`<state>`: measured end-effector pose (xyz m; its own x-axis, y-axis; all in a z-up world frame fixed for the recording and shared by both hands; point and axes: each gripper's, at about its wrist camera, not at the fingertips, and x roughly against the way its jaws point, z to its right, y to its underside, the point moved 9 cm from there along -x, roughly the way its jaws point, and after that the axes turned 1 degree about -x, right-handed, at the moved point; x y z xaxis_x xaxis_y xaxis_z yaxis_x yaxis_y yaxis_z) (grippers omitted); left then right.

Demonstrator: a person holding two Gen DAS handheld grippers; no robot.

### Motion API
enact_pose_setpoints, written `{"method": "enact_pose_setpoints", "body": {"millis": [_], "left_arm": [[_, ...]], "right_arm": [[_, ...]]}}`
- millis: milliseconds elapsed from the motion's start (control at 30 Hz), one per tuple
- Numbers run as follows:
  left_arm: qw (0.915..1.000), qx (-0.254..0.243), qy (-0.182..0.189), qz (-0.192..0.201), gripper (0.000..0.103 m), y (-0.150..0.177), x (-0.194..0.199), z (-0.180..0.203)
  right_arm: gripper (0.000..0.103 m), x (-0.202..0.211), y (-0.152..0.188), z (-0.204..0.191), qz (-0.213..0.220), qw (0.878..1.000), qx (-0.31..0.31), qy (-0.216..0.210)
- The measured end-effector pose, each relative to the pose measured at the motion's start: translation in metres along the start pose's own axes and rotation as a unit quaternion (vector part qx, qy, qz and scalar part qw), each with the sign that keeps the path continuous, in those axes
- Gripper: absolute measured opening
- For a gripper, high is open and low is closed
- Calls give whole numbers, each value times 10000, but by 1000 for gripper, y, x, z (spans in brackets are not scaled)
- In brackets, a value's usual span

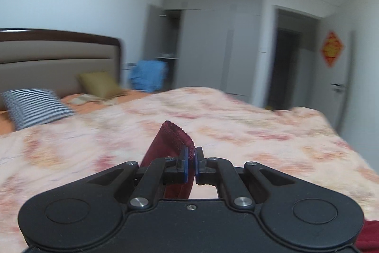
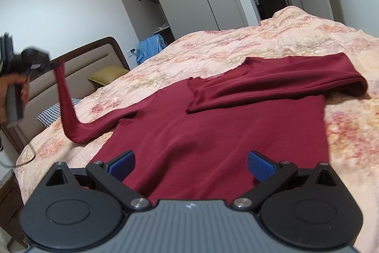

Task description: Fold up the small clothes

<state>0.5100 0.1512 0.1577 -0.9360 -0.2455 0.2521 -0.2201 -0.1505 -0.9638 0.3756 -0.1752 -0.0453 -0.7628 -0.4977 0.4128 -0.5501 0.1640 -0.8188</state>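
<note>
Nearest to us in the right wrist view, our right gripper [image 2: 190,164] hangs with its blue pads [image 2: 260,166] spread wide apart and nothing between them, just above the lower body of a dark red sweater [image 2: 213,134]. We see the sweater lying flat on a floral quilt [image 2: 236,44] that covers the bed. One sleeve [image 2: 272,84] is folded across the chest, its cuff edge lying near the middle of the garment.

We hold the other sleeve [image 2: 68,108] lifted off the quilt at the left: it rises steeply from the shoulder to our left gripper [image 2: 51,64], which is raised beside the padded headboard [image 2: 94,56], with our hand [image 2: 14,91] wrapped around the grip handle below it.

From the left wrist view we see our left gripper [image 1: 191,164] pressed closed on that sleeve's cuff [image 1: 175,134]; the ribbed edge sticks up past the blue pads and the rest of the fabric drops below the fingers. Ahead of it the quilt appears blurred.

Near the headboard we see a striped pillow [image 1: 35,108] and an olive cushion [image 1: 101,84], and beyond the bed some blue cloth [image 1: 149,77] in front of a wardrobe [image 1: 213,39] with one door open.
</note>
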Motion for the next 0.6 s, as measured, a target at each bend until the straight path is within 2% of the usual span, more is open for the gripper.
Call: {"method": "enact_pose_setpoints", "body": {"millis": [200, 400, 467, 600], "left_arm": [[9945, -200, 1014, -143, 4, 16, -12, 137], [9808, -186, 1880, -478, 4, 73, -20, 264], [9767, -225, 2042, -625, 4, 102, -25, 294], [9707, -338, 2195, -914, 5, 152, -39, 326]], "right_arm": [[103, 12, -5, 29, 41, 9999, 8, 103], [103, 24, -7, 55, 113, 9995, -77, 272], [103, 28, -4, 63, 103, 9994, -113, 325], [103, 33, 1, 77, 57, 9987, -303, 401]]}}
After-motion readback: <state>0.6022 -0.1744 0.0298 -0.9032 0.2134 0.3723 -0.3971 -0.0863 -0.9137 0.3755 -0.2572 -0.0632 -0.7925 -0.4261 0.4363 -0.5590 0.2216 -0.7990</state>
